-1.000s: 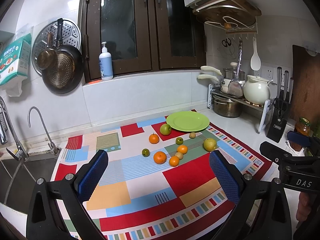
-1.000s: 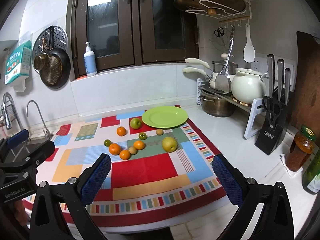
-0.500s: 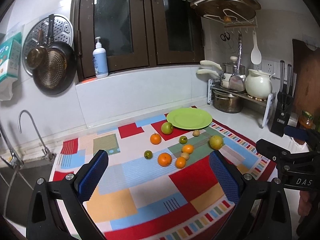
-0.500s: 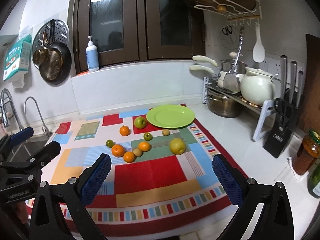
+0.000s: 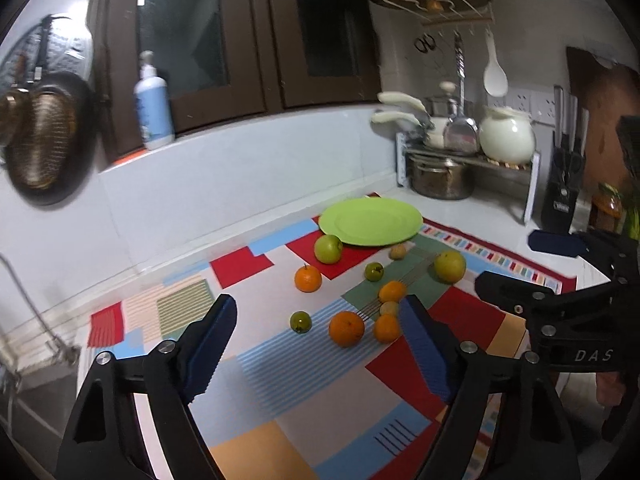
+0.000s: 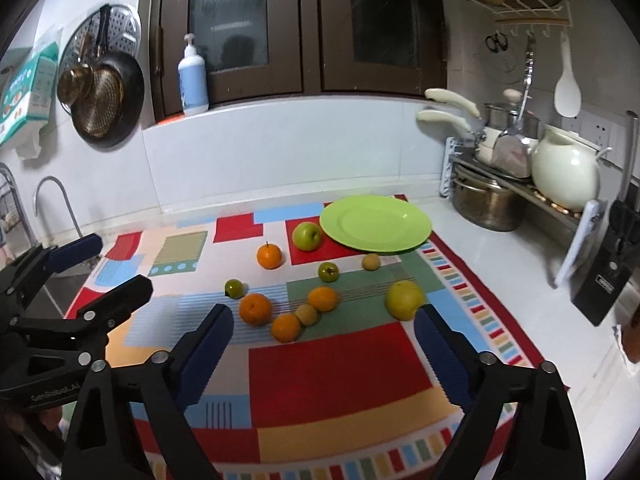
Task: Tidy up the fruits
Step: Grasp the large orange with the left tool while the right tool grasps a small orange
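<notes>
Approach step: left hand-held gripper and right hand-held gripper both wide, empty. Scattered oranges and green fruits on patchwork-cloth bench, round green plate bare. Next: grasp one fruit.

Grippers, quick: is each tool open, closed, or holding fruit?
Left tool: open, holding nothing.
Right tool: open, holding nothing.

Home kitchen: pans, faucet
</notes>
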